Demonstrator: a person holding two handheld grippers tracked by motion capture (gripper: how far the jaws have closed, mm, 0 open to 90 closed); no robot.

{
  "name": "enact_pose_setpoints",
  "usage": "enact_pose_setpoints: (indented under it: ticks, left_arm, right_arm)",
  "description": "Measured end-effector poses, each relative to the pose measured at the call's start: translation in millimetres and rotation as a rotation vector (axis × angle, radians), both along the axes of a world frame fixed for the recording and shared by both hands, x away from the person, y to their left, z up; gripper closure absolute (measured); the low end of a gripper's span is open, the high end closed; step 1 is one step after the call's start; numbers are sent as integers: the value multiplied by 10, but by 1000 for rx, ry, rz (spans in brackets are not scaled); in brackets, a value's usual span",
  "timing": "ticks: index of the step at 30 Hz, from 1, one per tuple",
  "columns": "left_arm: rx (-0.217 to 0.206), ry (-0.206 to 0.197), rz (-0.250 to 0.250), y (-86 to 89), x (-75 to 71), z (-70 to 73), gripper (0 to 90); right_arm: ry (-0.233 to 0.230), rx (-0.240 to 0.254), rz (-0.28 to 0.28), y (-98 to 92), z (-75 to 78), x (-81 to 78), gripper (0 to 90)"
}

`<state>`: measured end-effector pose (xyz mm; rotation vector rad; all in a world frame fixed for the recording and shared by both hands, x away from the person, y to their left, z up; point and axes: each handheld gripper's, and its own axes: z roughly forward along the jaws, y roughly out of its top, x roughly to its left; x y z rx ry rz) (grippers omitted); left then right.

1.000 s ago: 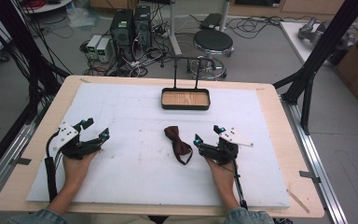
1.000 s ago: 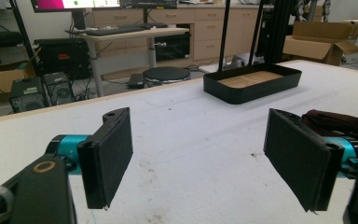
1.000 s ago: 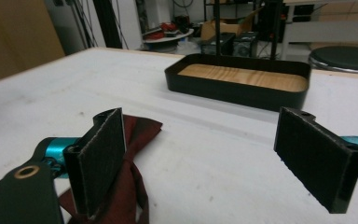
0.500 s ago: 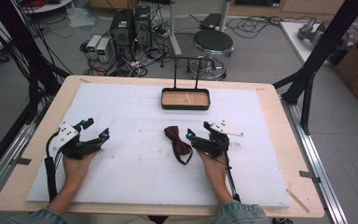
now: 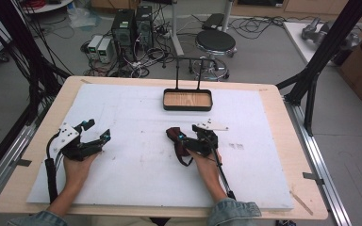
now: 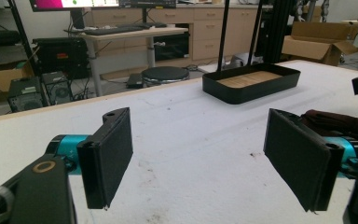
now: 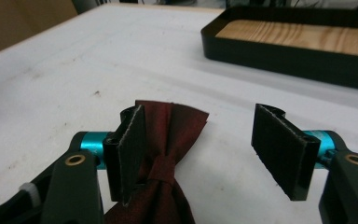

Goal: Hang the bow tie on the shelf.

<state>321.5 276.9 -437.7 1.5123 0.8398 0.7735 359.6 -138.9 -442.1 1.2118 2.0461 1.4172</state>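
Observation:
A dark red bow tie (image 7: 170, 135) lies flat on the white table cover, near the middle (image 5: 173, 135). My right gripper (image 7: 205, 151) straddles it, and its jaws have just been closing. The left pad (image 7: 130, 149) is against the tie's edge, while the right pad (image 7: 279, 149) stands well clear, so nothing is pinched. In the high view the right gripper (image 5: 186, 137) lies over the tie's right half. My left gripper (image 5: 97, 130) rests wide open on the left of the table, with nothing between its pads (image 6: 109, 154). From there the bow tie (image 6: 340, 123) lies off to the right.
A black tray with a wooden floor and a tall handle (image 5: 187, 107) stands beyond the bow tie at the table's far middle; its wall (image 7: 284, 60) is close ahead of the right gripper. A stool (image 5: 215, 42) and computer boxes stand on the floor behind.
The right hand slid left until its gripper sat over the bow tie, and its jaws narrowed. The left hand and gripper stayed where they were.

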Motion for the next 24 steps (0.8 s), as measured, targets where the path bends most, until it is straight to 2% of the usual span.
enact_pose_setpoints:
  ticks: [5,11,20,24]
  left_arm:
    - [0,0,1,0,1,0,240]
    - [0,0,2,0,0,0,240]
    - [0,-1,3,-2,1,-1,240]
    - [0,0,3,-2,0,-1,240]
  right_arm:
    - [35,-33,22,72,-8,32,401]
    - [30,-78,45,123,-17,34,467]
    - [49,-112,73,165,-30,46,501]
    - [66,-134,94,195,-39,52,543]
